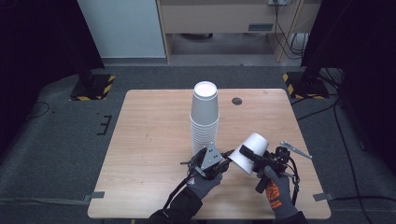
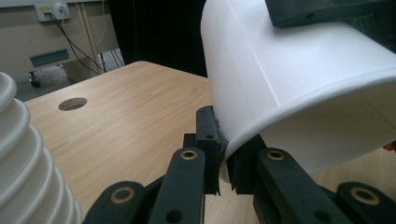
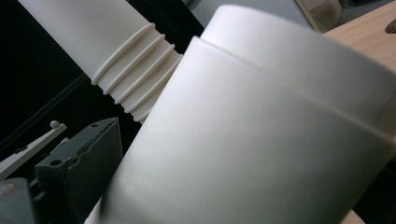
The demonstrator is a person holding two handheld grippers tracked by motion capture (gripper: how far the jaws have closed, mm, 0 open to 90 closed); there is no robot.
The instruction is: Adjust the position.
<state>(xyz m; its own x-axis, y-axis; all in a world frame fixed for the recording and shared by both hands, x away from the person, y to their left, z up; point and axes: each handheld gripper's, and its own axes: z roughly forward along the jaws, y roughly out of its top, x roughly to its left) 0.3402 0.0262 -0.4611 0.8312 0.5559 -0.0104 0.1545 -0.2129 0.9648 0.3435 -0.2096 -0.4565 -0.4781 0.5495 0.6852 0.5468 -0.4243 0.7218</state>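
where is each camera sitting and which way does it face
High view: fixed above the person's side, looking forward and down on the table; both gloved hands, the left gripper and right gripper enter from the bottom.
Left gripper view: rides the left gripper, looking along its black fingers, shut on the rim of the loose cup.
Right gripper view: rides the right gripper, facing the cup's side.
Shared: all three show the loose cup and the cup stack.

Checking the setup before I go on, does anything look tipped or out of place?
One white cup is off the stack, tilted sideways above the table; the left gripper pinches its rim. Otherwise nothing stands out.
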